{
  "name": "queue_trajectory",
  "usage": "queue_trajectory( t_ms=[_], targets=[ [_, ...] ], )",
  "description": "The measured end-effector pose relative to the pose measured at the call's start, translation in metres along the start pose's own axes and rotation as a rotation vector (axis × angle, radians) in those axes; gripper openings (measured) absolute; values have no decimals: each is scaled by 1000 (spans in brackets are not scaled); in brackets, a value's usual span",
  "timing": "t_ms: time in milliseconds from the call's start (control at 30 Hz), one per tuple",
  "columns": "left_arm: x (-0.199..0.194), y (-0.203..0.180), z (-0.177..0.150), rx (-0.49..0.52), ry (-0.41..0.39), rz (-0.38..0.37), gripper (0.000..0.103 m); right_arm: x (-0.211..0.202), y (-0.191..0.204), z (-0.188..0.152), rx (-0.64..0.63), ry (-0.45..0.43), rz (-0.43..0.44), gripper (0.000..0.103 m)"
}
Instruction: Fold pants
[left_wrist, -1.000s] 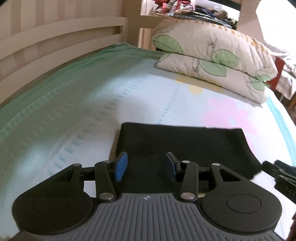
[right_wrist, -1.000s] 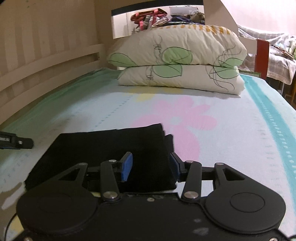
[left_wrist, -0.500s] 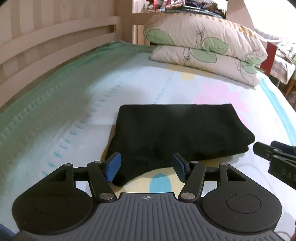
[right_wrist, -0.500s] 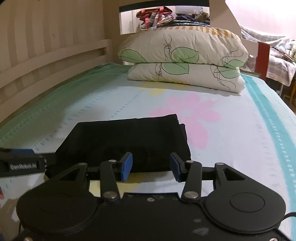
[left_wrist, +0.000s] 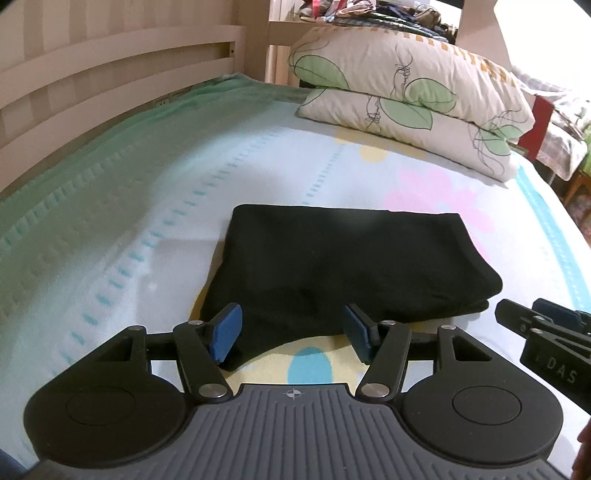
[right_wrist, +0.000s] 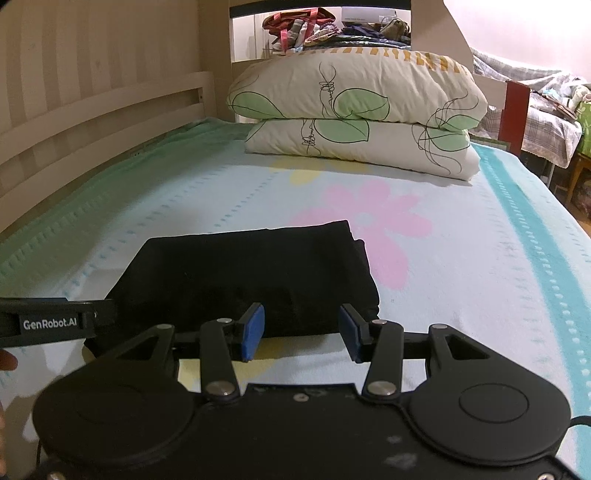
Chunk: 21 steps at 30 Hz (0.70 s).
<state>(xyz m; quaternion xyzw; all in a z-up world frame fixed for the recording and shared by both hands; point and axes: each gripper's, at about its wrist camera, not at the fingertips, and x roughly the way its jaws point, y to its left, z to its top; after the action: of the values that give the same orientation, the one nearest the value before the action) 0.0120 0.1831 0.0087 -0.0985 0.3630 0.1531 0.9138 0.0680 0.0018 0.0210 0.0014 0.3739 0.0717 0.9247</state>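
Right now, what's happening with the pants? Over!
Left gripper open, empty. Right gripper open, empty. Black pants folded flat on the blanket, near edge between the fingers. Pillows far back, nothing in the way.

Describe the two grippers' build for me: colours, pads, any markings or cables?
Left gripper: black linkage fingers with silver pivot screws, blue pads, round black side housings, grey ribbed body bearing a small crosshair mark; "GenRobot.AI" printed in white on its side. Right gripper: same fingers and blue pads, smooth black scuffed body, a black cable at its right edge.
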Motion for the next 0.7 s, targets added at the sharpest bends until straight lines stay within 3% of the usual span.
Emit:
queue_trajectory(
  t_ms=[700],
  targets=[
    [0,-1,-3,-20,17,-17,59,2,-1,-2,-9,2,2,48]
  ],
)
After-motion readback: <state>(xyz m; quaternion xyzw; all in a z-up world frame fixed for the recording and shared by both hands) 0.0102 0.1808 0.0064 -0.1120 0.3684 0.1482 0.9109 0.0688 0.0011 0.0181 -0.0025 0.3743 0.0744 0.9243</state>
